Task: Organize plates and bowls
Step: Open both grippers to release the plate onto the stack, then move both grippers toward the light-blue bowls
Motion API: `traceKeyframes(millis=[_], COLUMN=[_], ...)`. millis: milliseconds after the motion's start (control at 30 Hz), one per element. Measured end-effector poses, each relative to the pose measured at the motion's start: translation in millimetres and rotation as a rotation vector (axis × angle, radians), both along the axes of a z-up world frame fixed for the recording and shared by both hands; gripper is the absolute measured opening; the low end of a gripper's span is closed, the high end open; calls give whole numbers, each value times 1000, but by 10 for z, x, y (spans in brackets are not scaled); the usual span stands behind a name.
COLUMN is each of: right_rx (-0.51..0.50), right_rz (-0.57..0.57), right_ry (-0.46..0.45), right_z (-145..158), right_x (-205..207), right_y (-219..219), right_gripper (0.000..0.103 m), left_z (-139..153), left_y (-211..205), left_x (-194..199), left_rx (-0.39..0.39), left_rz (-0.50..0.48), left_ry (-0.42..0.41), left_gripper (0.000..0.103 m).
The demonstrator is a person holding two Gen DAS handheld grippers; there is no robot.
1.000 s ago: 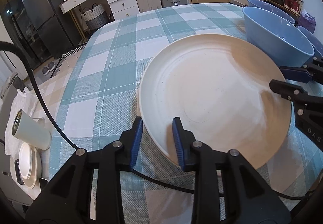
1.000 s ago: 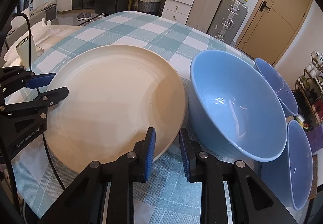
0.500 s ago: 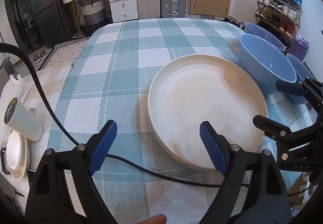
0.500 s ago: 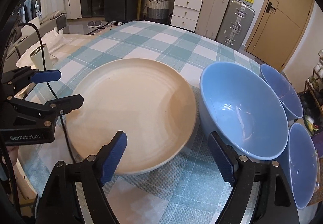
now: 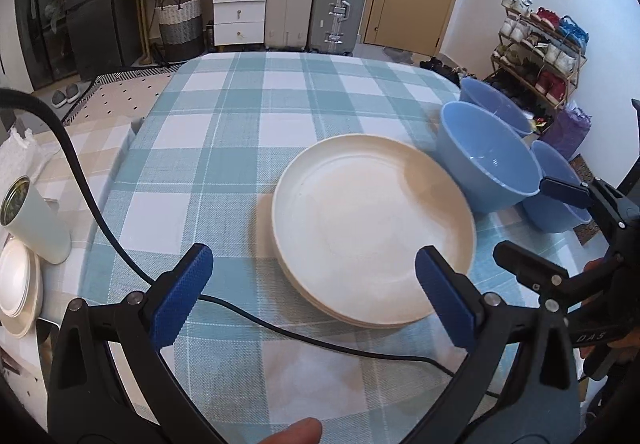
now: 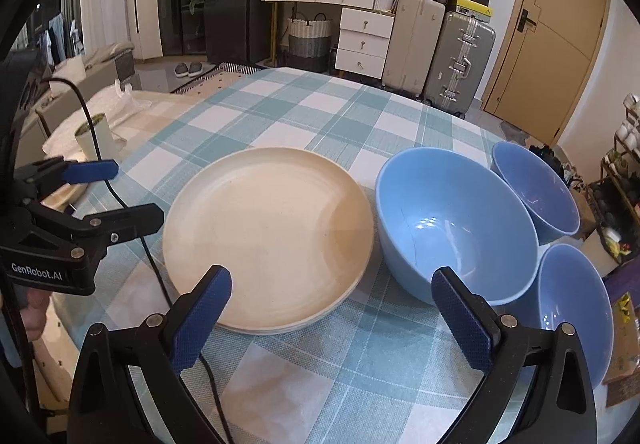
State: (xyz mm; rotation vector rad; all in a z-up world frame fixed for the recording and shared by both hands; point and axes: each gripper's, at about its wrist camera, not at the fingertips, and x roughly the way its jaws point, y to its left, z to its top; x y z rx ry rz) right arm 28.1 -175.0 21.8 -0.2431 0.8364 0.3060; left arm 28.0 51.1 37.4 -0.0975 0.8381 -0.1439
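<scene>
A stack of cream plates (image 5: 372, 219) (image 6: 268, 240) lies on the checked tablecloth (image 5: 224, 147). Right of it stands a large blue bowl (image 5: 488, 159) (image 6: 452, 228), with two smaller blue bowls (image 6: 536, 191) (image 6: 572, 304) beyond it. My left gripper (image 5: 314, 284) hovers above the stack's near left edge. Its jaws are opening and stand wide, with nothing between the pads. My right gripper (image 6: 334, 308) hangs above the gap between stack and large bowl. Its jaws are also opening wide and hold nothing.
A black cable (image 5: 280, 332) trails across the cloth in front of the plates. Off the table's left edge, a side surface holds a white cup (image 5: 36, 219) and small white plates (image 5: 16, 280). Suitcases, drawers and a shoe rack stand behind.
Both grippers were shut on the top plate's rim. They have let go, opened wide and lifted back from it. The plate stays on the stack.
</scene>
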Motion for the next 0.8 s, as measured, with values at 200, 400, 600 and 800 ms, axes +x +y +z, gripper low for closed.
traceKeyframes(millis=[200,400,600,800], right_rx=[25,29,21,34], right_rz=[-39,-78,-110,-147], right_ry=[-49,-87,-109,-120], right_z=[307,559,748,880], right_x=[-88,-143,-152,-148], right_y=[-269,-559,-862,-1200], right_gripper=[102,102,102,102], left_z=[245,424,592,728], left_y=[-198,-461,-766,-1063], left_x=[-63,-7,89,219], left_rx=[-6,-12,-33,-36], left_rz=[-42,-86,-147,-188], left_ry=[-42,-62,-82,-90], left_gripper=[101,101,101,101])
